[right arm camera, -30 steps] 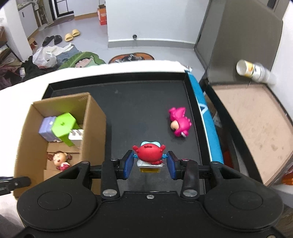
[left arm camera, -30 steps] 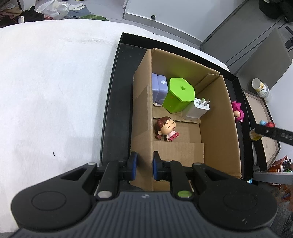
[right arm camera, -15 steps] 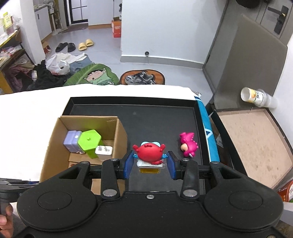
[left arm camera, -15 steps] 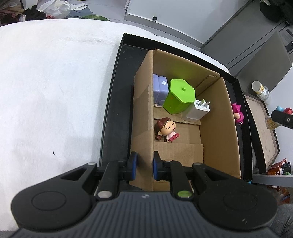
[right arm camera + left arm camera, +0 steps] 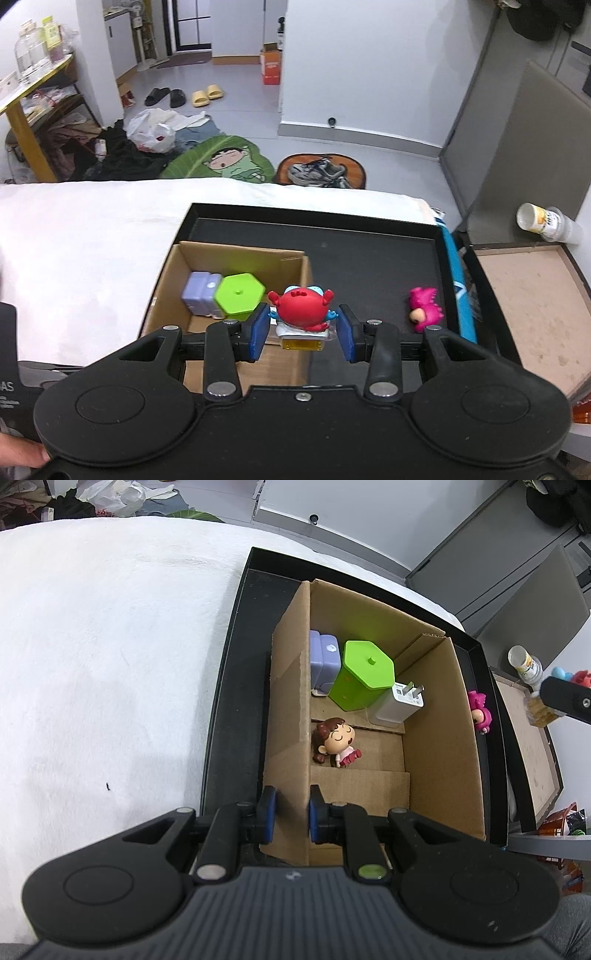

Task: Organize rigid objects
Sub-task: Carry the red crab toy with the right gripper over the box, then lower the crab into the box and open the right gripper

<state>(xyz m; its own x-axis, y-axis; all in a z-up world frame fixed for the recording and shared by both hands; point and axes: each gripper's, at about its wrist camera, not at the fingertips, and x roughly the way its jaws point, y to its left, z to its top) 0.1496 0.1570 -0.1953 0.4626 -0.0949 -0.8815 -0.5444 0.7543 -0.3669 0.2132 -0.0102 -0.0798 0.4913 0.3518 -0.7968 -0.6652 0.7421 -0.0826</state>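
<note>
Clamped in my right claw is the red plastic crab figure on its clear yellow base, held in the air over the right wall of the open brown cardboard box. Left claw of mine is pinched shut on that box's left wall, beside the brown-haired doll, green hexagonal container, lilac case and white plug adapter inside. Outside on the black tray lies a pink toy figure.

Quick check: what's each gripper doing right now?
Left gripper: shut on the box wall.
Right gripper: shut on the red crab toy, held above the tray.
</note>
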